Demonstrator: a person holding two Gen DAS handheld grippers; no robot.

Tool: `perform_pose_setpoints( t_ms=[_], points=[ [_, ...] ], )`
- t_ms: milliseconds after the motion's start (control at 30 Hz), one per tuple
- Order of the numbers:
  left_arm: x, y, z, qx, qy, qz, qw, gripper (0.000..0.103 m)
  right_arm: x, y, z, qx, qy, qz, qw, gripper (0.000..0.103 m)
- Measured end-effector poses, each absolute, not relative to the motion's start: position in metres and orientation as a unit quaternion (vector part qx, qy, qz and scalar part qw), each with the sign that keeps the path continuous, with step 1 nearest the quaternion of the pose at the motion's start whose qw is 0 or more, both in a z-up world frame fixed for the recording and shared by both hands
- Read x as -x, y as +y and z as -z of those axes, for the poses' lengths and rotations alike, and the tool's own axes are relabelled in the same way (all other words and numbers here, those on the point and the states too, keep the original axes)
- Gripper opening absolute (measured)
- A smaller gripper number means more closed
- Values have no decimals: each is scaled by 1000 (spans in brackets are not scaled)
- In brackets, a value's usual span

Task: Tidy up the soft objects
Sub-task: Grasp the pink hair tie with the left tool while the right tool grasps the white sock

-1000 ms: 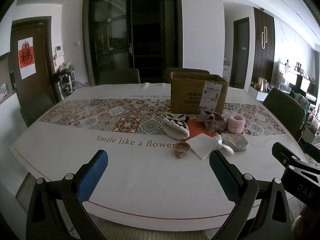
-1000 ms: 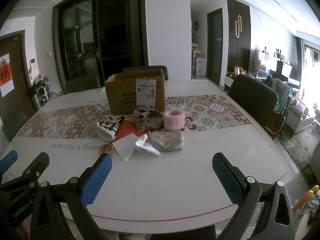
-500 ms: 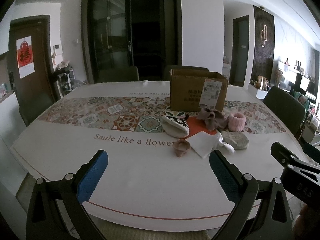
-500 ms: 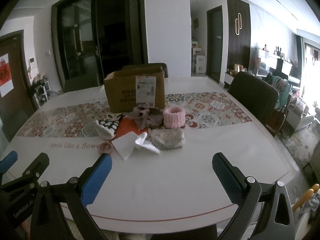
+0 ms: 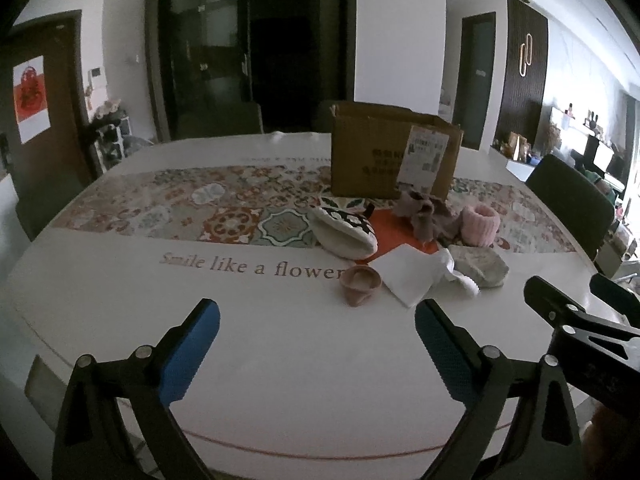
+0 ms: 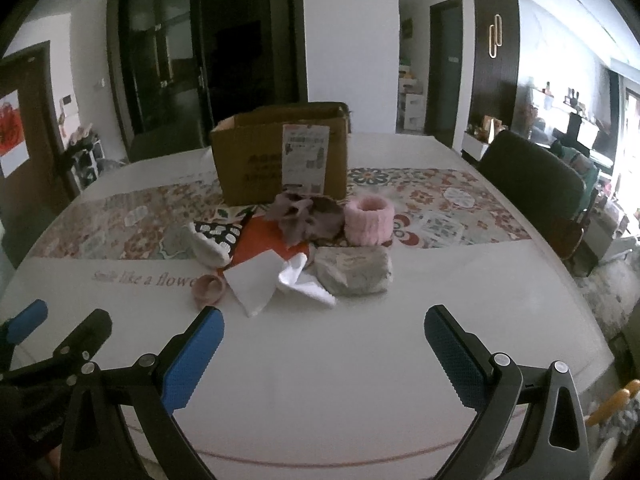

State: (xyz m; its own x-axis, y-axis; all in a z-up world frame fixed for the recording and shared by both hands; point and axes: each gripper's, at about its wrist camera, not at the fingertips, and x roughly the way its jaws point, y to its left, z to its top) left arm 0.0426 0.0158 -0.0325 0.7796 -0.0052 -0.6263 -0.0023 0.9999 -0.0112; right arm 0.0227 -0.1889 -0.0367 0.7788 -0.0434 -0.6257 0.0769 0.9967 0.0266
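Note:
A pile of soft things lies mid-table in front of an open cardboard box (image 5: 392, 152) (image 6: 280, 156): a black-and-white patterned pouch (image 5: 344, 230) (image 6: 212, 240), an orange cloth (image 5: 394, 232) (image 6: 262, 238), a brown scrunchie (image 5: 424, 214) (image 6: 304, 216), a fluffy pink band (image 5: 480, 224) (image 6: 369, 218), a grey pouch (image 5: 478, 264) (image 6: 354, 270), a white cloth (image 5: 412, 276) (image 6: 272, 280) and a small pink ring (image 5: 358, 280) (image 6: 207, 288). My left gripper (image 5: 316, 344) and right gripper (image 6: 322, 354) are open and empty, above the near table, short of the pile.
The table (image 5: 280, 360) has a white cloth with a patterned runner (image 5: 224, 208). Dark chairs stand at the right (image 6: 532, 184) and behind the box. My right gripper shows at the left view's right edge (image 5: 580, 320).
Both grippers have moved a little forward toward the pile, which looks slightly larger. The picture has darkened. Nothing on the table has moved.

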Motion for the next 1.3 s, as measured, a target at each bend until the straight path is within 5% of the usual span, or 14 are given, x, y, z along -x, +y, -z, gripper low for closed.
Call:
perform_pose_setpoints(
  t_ms=[300,567,1067,1300],
  points=[
    [-77,12,51,1,341,22,940,98,-59,-182,55,-12,340,12,940,96],
    [-101,4,71,-10,354,39,935,97,-88,-181,79,-9,358,-11,934,79],
    [-146,-5,114,-1,408,59,911,81,-120,-173,121,29,394,-12,919,56],
    [-159,-9,122,-8,415,60,908,81,-130,-174,129,40,398,-2,916,55]
  ],
)
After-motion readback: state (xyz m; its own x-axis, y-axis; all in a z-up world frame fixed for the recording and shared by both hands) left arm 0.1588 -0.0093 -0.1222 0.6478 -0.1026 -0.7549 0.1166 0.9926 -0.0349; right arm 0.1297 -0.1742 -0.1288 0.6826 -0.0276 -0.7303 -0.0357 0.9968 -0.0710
